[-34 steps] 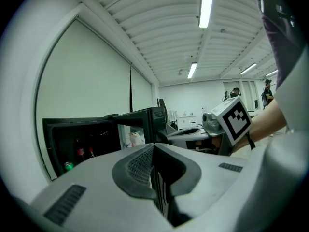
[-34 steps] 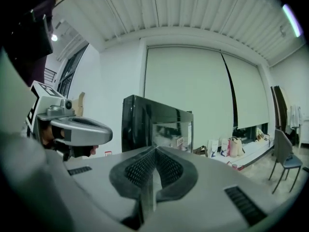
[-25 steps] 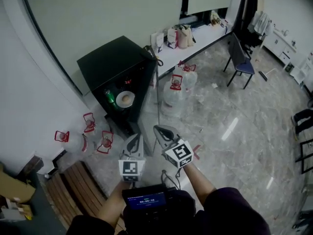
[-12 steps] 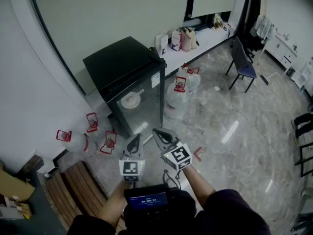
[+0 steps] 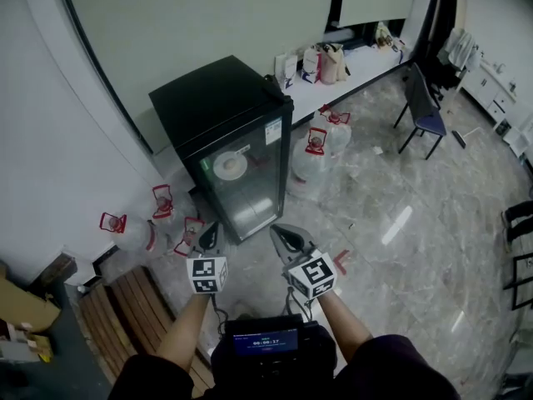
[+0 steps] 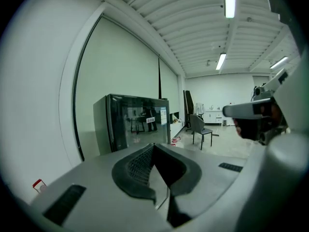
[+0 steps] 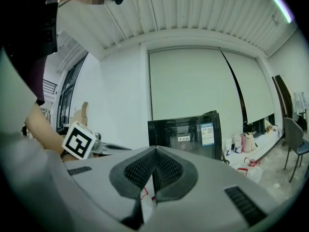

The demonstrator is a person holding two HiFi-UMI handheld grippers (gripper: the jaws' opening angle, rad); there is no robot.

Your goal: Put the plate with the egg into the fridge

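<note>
The black fridge (image 5: 218, 107) stands against the wall with its glass door (image 5: 250, 173) shut. Through the glass a white plate with the egg (image 5: 230, 166) shows on an upper shelf. My left gripper (image 5: 209, 237) is shut and empty, held off the door's lower left corner. The right gripper (image 5: 281, 237) is also shut and empty, a little off the door's lower right. In the left gripper view the fridge (image 6: 133, 122) lies ahead beyond the closed jaws of the left gripper (image 6: 154, 148). The right gripper view shows the fridge (image 7: 186, 134) past the right gripper (image 7: 155, 152).
Water jugs with red caps stand left of the fridge (image 5: 125, 232) and right of it (image 5: 312, 155). A white table with bags (image 5: 333, 65) runs behind, with a blue chair (image 5: 425, 111) further right. A wooden bench (image 5: 125, 315) lies at my lower left.
The fridge door was open, swung round, and is now shut with the plate behind the glass. My left gripper has drawn back, leftward and lower. The right gripper barely shifted.
</note>
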